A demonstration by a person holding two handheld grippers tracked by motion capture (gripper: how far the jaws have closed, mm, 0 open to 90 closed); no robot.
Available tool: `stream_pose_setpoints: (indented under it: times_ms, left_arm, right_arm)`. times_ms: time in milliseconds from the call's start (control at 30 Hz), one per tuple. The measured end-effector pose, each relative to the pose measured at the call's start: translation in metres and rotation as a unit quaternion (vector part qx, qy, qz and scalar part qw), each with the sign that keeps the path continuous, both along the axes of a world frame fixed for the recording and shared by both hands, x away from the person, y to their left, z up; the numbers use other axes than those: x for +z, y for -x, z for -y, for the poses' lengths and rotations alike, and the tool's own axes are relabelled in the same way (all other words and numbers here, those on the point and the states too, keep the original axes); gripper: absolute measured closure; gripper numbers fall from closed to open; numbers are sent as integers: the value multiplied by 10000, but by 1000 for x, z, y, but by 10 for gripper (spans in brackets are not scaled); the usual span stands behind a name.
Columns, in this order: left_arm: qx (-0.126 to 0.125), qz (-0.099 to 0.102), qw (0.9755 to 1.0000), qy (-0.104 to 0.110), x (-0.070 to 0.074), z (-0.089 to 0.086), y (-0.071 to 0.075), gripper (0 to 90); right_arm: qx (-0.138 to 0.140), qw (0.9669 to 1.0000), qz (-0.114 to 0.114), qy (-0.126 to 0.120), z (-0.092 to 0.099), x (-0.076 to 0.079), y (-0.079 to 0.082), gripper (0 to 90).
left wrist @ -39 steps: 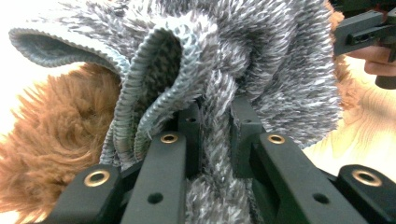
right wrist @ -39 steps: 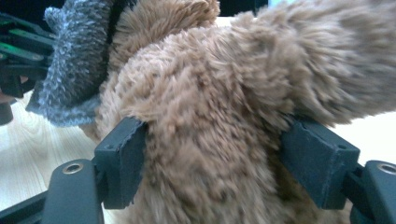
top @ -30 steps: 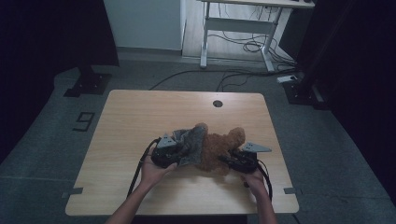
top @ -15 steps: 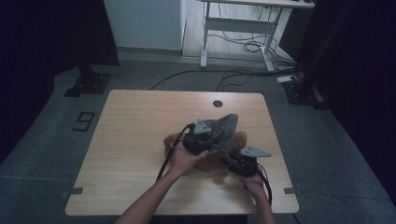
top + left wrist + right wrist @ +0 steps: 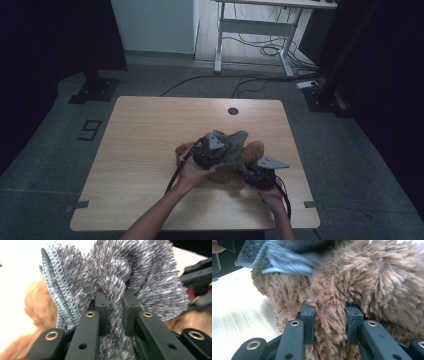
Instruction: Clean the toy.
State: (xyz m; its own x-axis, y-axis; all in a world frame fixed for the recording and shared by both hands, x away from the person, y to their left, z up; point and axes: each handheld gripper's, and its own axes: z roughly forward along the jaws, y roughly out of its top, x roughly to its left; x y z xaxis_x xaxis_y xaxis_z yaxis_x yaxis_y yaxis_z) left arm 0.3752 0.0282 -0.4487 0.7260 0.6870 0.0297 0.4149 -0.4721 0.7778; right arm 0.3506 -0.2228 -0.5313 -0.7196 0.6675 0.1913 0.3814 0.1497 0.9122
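One mark can be read: a figure like the digit 9, or a reversed letter, stands in dark tape (image 5: 90,130) on the grey floor (image 5: 45,165) left of the table (image 5: 150,125). Nothing else carries legible text, brand or label.

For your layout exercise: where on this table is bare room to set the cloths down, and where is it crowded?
Free: the tabletop left of the brown cloth, and the strip between it and the cable hole. Crowded: front right, around the grey cloth, left gripper and right gripper.
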Motion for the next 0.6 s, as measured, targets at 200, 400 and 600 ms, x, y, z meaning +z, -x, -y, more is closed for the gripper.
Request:
stream_pose_setpoints:
  times_ms: [200, 400, 600]
  left_arm:
    - [155, 119, 9997, 146, 6, -43, 15, 779]
    - [658, -107, 9966, 485, 1, -96, 7, 778]
    - [936, -220, 9940, 526, 4, -113, 1, 779]
  right_arm:
    - [72, 10000, -13, -17, 0, 0, 0, 681]
    - [109, 9999, -13, -94, 2, -1, -1, 681]
    - [72, 9999, -15, -93, 1, -2, 0, 682]
